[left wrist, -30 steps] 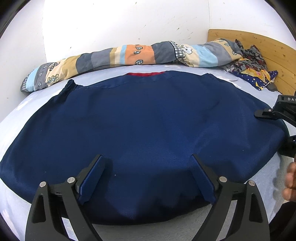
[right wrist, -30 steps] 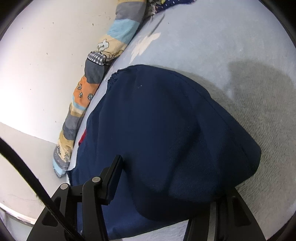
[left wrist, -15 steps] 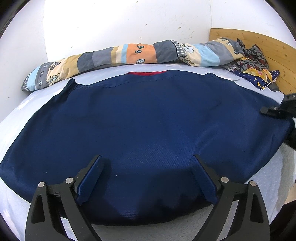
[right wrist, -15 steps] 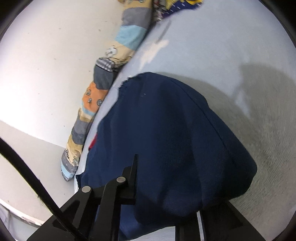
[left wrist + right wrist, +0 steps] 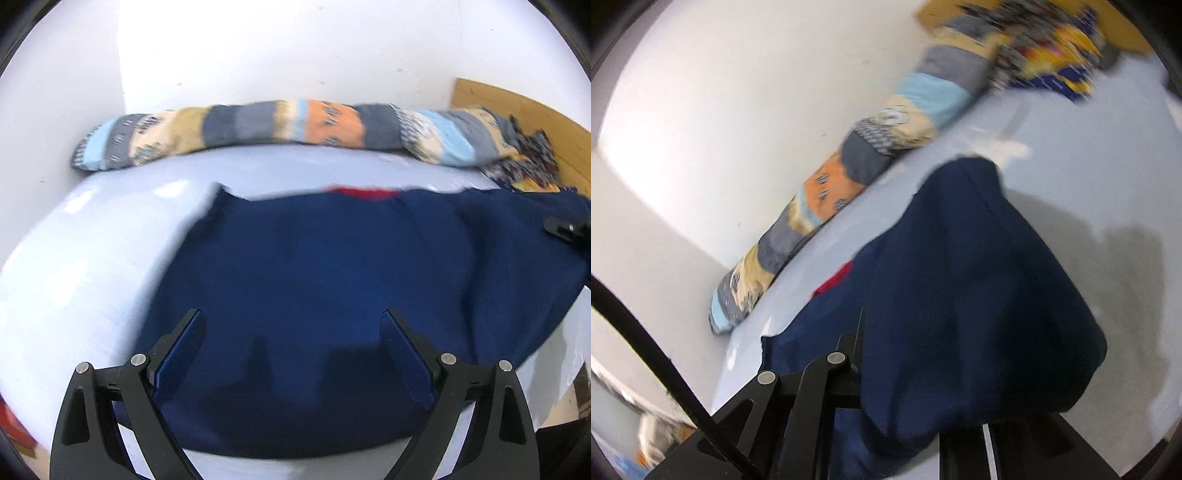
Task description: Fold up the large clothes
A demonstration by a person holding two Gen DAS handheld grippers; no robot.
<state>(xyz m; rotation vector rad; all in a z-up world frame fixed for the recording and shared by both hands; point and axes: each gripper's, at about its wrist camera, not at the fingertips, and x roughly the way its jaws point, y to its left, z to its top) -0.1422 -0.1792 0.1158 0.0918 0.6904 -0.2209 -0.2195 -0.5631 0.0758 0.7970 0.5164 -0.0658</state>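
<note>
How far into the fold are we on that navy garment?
Early. The navy garment lies mostly spread on the bed, and no finished fold shows. In hand: the right gripper is shut on its side edge, with cloth draped over it. The left gripper is open over the near hem. Left: lay that side over, then the remaining folds.

Both views are smeared by motion blur. The right gripper point(image 5: 916, 402) is largely covered by the navy garment point(image 5: 979, 314), so the stand of its jaws cannot be told. The patterned cloth heap point(image 5: 1049, 44) at the far right is blurred beyond recognition.
</note>
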